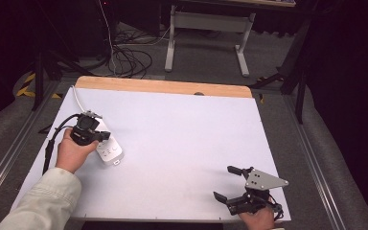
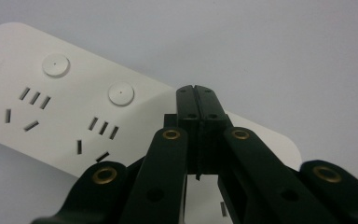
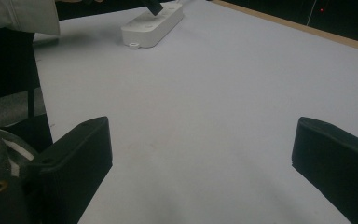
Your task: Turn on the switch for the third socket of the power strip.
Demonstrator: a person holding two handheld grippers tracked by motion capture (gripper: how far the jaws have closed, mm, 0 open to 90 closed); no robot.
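Observation:
A white power strip [image 1: 110, 151] lies on the left part of the white table [image 1: 182, 139], its white cord running off toward the far left corner. A person's left hand holds my left gripper [image 1: 101, 136] just over the strip's far end. In the left gripper view its black jaws are pressed together with nothing between them, and my left gripper [image 2: 197, 91] points down at the strip [image 2: 65, 116] beside a round button [image 2: 121, 93]. My right gripper [image 1: 223, 182] rests near the table's front right edge, with its jaws spread wide and nothing between them.
A wooden strip [image 1: 163, 86] borders the table's far edge. Beyond it are cables on the floor [image 1: 129, 57] and a grey desk frame [image 1: 206, 28]. The right gripper view looks across bare table toward the power strip [image 3: 154, 21].

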